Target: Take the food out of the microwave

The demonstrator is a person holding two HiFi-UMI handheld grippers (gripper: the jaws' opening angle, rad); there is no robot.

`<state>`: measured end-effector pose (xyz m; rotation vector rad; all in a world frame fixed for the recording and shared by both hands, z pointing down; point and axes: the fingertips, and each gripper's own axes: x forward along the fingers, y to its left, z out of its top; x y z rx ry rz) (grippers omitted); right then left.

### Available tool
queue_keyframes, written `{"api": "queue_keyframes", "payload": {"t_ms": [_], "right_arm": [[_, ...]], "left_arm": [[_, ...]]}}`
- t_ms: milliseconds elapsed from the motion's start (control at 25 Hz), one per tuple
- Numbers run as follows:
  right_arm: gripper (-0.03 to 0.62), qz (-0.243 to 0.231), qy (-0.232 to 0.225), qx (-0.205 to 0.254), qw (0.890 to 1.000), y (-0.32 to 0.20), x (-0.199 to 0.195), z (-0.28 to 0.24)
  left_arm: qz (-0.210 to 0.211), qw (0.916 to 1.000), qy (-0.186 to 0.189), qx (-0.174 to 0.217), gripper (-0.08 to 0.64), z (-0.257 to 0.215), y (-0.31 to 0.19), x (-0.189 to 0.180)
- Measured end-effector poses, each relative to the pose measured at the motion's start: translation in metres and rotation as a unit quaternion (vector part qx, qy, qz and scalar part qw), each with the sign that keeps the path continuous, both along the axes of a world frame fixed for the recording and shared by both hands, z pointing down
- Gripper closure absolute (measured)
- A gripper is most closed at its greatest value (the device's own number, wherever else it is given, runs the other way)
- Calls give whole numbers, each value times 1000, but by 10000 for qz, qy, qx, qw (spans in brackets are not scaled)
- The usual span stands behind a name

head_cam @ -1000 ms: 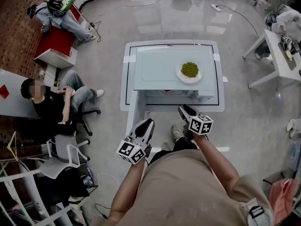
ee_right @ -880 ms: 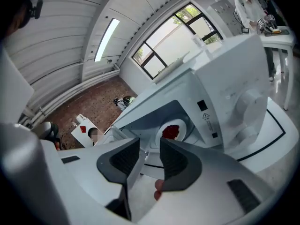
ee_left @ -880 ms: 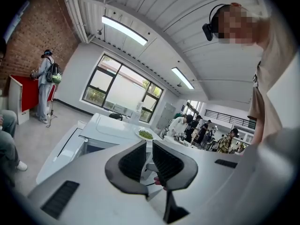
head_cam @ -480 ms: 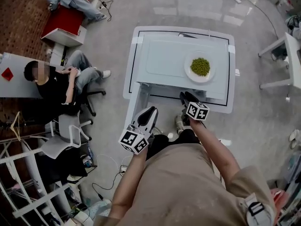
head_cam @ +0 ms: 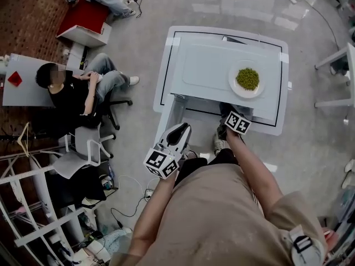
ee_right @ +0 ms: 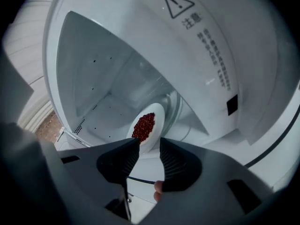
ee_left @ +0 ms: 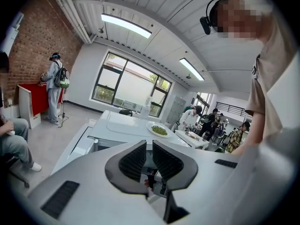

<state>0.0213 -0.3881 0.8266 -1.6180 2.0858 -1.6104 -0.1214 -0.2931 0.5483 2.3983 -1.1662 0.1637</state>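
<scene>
A white microwave (head_cam: 211, 65) stands on a white table, its door (head_cam: 171, 114) swung open at the left. Inside the cavity lies a white plate of red beans (ee_right: 145, 124). My right gripper (ee_right: 149, 146) is open at the cavity mouth, the near rim of that plate just ahead of its jaws; from the head view it (head_cam: 231, 113) sits at the microwave's front edge. A second plate with green peas (head_cam: 247, 79) rests on top of the microwave. My left gripper (head_cam: 178, 133) hangs beside the door, its jaws a narrow gap apart and holding nothing.
A seated person (head_cam: 72, 93) on an office chair is left of the table. A red cabinet (head_cam: 83, 18) stands at the far left, white tables (head_cam: 338, 65) at the right. Cables and clutter lie on the floor at lower left.
My right gripper has moved forward to the microwave's opening. The left gripper has barely moved beside the door. The head camera has shifted, so the table sits further right.
</scene>
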Motion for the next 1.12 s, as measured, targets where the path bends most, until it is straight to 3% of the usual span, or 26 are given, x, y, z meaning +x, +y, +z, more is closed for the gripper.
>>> {"api": "queue_keyframes", "payload": {"t_ms": [400,520,640,920,1120], "right_arm": [[473,373,-432,-336,9978,-9,-11,14],[510,521,-814,-486,9941,-8,-11,14],[549,728,-1354,-552,9866,-5,-9,11],[574,910,-2565,-341,9616,8,-1,-8],[575,839,-2931,-218,9521,20,3,-24]], "left_arm": [[-160,9999,-3,1,531,-2,-2,-18],[-165,9999,-2,9,531,-3,-3,-18],[-142,9999,18,0,531,-2,-3,-15],[-61,10000,42,-52,531,2,2,-5],[-64,9999,78,-122,531,6,5,-1]]}}
